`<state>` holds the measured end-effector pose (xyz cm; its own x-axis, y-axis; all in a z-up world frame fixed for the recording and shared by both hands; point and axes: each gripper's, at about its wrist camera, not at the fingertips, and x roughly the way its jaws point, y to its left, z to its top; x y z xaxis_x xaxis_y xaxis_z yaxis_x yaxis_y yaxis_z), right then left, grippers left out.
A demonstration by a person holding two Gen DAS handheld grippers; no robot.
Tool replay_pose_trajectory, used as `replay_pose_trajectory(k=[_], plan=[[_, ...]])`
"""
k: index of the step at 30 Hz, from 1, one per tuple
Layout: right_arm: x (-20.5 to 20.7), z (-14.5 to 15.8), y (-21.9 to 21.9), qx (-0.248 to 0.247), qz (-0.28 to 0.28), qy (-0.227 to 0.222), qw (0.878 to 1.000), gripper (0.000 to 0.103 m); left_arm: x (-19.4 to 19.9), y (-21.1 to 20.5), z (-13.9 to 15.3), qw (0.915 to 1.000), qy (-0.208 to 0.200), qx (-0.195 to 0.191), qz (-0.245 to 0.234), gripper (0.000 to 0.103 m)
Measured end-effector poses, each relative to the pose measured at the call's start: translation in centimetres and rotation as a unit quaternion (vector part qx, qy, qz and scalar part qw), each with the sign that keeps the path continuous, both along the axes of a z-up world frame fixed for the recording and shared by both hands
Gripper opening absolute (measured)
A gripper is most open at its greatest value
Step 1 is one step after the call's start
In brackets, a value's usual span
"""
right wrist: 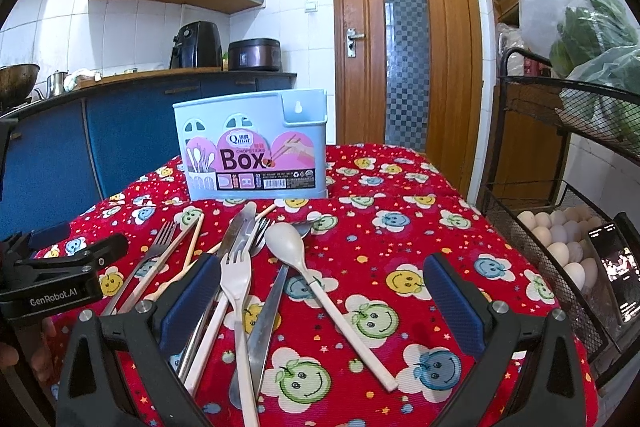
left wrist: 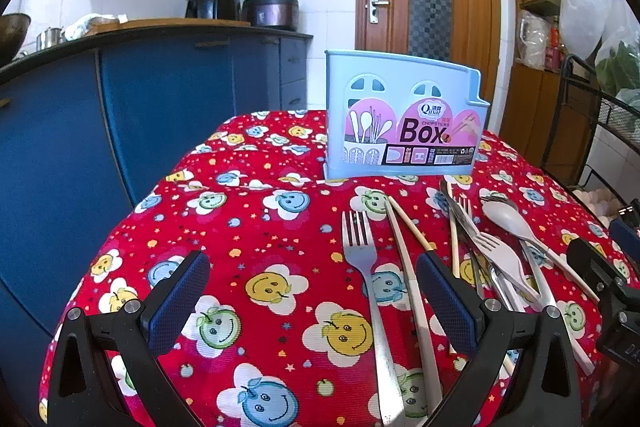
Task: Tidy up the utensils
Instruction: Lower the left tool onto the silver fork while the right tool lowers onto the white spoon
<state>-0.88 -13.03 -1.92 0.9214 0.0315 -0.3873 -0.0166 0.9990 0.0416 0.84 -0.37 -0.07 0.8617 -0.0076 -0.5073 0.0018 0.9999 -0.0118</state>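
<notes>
A light blue chopsticks box [left wrist: 404, 115] stands upright at the far side of the red table; it also shows in the right wrist view [right wrist: 252, 147]. Loose utensils lie in front of it: a metal fork [left wrist: 366, 267], chopsticks [left wrist: 408, 251], a cream spoon [right wrist: 316, 275], a cream fork [right wrist: 236, 291] and a knife [right wrist: 236, 235]. My left gripper [left wrist: 314, 291] is open and empty above the cloth, left of the pile. My right gripper [right wrist: 320, 295] is open and empty over the pile, with the cream spoon and fork between its fingers.
The table wears a red smiley-flower cloth [left wrist: 248, 211]. Blue kitchen cabinets [left wrist: 140, 99] stand to the left, a wooden door [right wrist: 404, 39] behind. A black wire rack with eggs [right wrist: 560, 239] and a phone [right wrist: 616, 267] sits close on the right.
</notes>
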Motion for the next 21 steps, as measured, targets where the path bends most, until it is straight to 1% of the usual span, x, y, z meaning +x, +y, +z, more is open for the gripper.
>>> replay_pose_trajectory(k=[3, 6, 9, 13, 18, 21], plan=[[0.6, 0.0, -0.3, 0.009, 0.004, 0.019, 1.000, 0.103, 0.5, 0.2, 0.0, 0.9999, 0.016, -0.004, -0.002, 0.102], [1.2, 0.3, -1.1, 0.029, 0.009, 0.040, 0.999, 0.103, 0.9, 0.4, 0.1, 0.9995, 0.030, -0.010, -0.002, 0.102], [1.8, 0.6, -1.5, 0.034, 0.012, 0.059, 0.998, 0.103, 1.4, 0.6, 0.1, 0.9986, 0.050, -0.013, -0.005, 0.102], [2.9, 1.2, -1.9, 0.023, 0.018, 0.085, 0.996, 0.103, 2.2, 0.8, 0.0, 0.9970, 0.075, -0.013, -0.008, 0.102], [4.1, 1.8, -2.2, -0.003, 0.036, 0.109, 0.993, 0.102, 3.1, 1.0, -0.1, 0.9948, 0.101, 0.005, -0.006, 0.102], [4.9, 1.8, -2.4, -0.016, 0.053, 0.128, 0.990, 0.095, 3.6, 1.7, -0.2, 0.9932, 0.116, -0.002, -0.005, 0.102]])
